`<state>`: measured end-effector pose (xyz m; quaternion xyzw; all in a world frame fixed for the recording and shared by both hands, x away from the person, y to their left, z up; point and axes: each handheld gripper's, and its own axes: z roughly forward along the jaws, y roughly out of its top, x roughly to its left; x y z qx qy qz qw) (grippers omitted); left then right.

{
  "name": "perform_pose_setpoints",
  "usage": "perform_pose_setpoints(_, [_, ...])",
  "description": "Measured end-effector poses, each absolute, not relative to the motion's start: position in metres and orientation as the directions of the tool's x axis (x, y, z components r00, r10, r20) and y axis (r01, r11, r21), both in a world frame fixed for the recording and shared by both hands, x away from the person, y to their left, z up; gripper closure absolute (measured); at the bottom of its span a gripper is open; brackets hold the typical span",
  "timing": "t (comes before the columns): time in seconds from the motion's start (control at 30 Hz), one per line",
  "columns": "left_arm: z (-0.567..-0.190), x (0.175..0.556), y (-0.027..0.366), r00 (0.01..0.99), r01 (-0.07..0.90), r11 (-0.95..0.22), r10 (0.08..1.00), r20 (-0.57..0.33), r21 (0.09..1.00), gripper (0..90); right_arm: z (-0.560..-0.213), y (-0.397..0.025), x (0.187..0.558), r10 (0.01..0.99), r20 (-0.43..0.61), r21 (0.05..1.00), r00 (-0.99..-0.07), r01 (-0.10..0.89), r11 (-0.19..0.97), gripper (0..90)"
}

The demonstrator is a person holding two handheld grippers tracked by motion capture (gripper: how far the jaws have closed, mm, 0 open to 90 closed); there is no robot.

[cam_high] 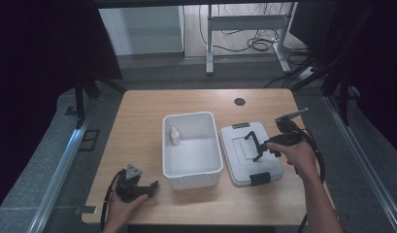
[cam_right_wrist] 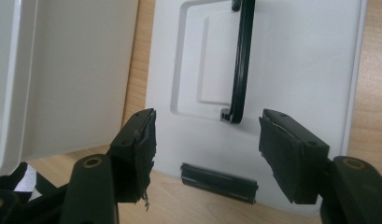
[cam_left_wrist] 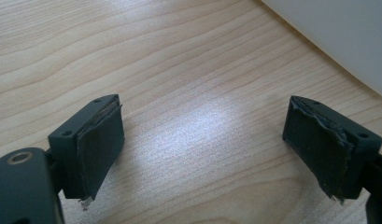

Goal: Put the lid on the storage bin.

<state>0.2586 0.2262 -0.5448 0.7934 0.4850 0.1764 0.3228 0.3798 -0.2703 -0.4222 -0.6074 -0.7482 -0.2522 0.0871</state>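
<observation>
The right gripper's (cam_high: 260, 147) fingers (cam_right_wrist: 291, 154) stand wide apart with nothing between them, hovering over the lid (cam_high: 249, 155), just short of its black handle (cam_right_wrist: 239, 60); the lid lies flat on the bench (cam_high: 138, 121) near the right edge, a black latch (cam_right_wrist: 219, 182) at its near rim; the left gripper's (cam_left_wrist: 202, 149) fingers (cam_left_wrist: 97, 144) are also wide and empty, low over bare wood at the front left corner; the white box (cam_high: 192, 172) sits mid-bench just beside the lid, a small bottle (cam_high: 175, 136) inside.
</observation>
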Motion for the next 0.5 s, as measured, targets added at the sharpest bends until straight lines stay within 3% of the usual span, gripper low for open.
perform_pose_setpoints(0.5, [-0.545, 0.259, 0.226, 0.468, 0.656, -0.321, 0.883, -0.034, 0.683, 12.6, -0.436, -0.268, 0.414, 0.875, 0.420, 0.250, -0.240, 0.958, 0.143, 51.1])
